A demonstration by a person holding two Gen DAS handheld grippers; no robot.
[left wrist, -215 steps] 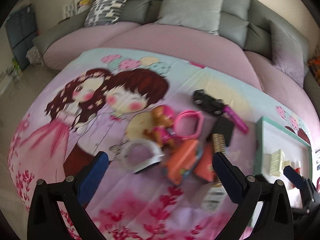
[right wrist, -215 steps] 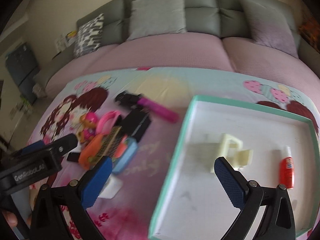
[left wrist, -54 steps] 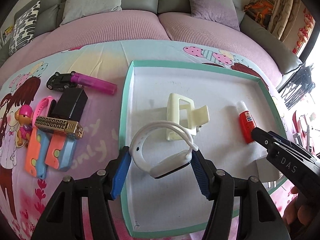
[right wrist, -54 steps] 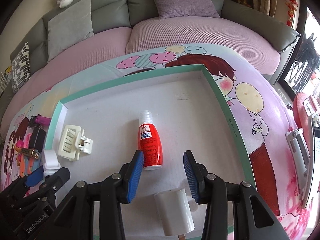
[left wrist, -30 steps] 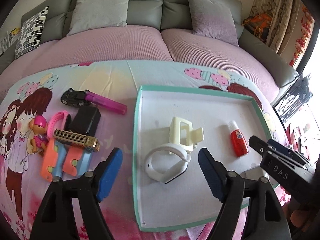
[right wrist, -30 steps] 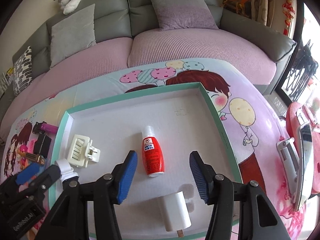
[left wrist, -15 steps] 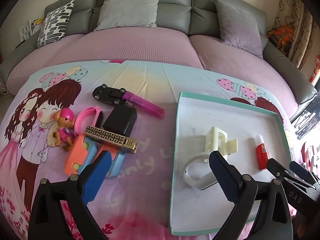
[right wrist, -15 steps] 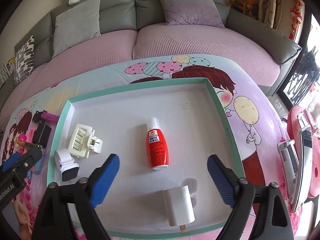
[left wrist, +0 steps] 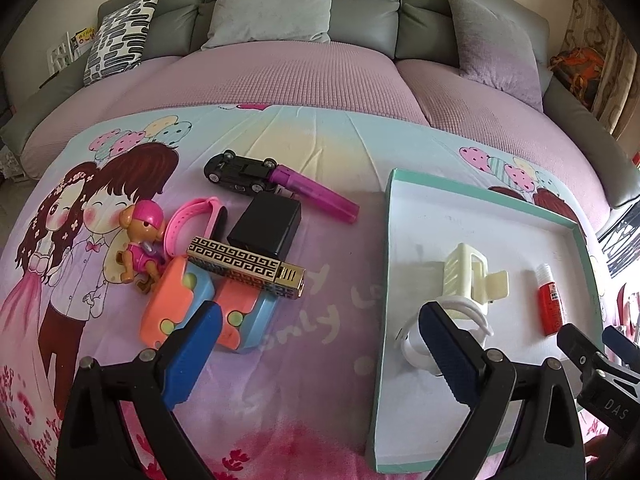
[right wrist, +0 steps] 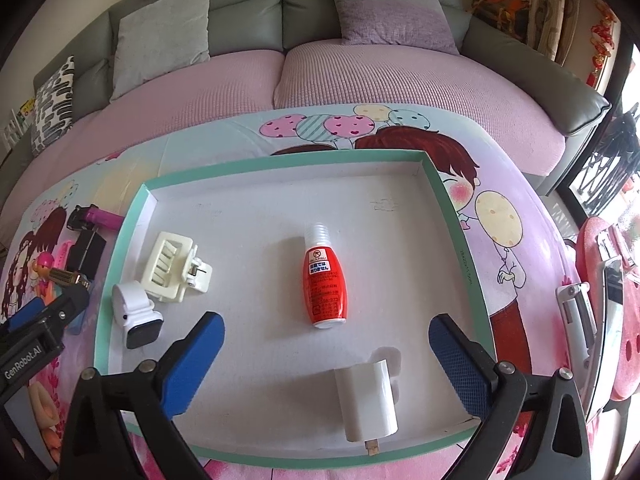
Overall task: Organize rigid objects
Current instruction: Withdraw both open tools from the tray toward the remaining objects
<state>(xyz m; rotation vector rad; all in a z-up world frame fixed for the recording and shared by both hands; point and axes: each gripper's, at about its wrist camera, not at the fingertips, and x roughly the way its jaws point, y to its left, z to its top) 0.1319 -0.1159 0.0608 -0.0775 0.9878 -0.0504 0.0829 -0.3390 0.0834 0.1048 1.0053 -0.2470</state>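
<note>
Two hand-held grippers hover over a cartoon-print cloth spread before a sofa. The left gripper [left wrist: 316,344] is spread wide and holds nothing. Ahead of it and slightly to its left lies a heap of loose things still to be sorted: a gold-patterned harmonica [left wrist: 245,267], its long axis running left to right across the gripper's line of approach, resting on two orange and blue cases [left wrist: 188,300] and against a black charger block [left wrist: 266,224], with a toy car [left wrist: 239,171] and a magenta lighter [left wrist: 314,199] farther off. The left gripper is the nearer one to this heap. The teal-rimmed tray [right wrist: 124,248] lies to its right and already holds a cream hair clip [right wrist: 172,266], a white smartwatch [right wrist: 136,316], a red bottle [right wrist: 325,280] and a white plug [right wrist: 368,400]. The right gripper [right wrist: 326,360] hangs above the tray, also wide open and empty; it seems to touch nothing, though its height is hard to judge.
</note>
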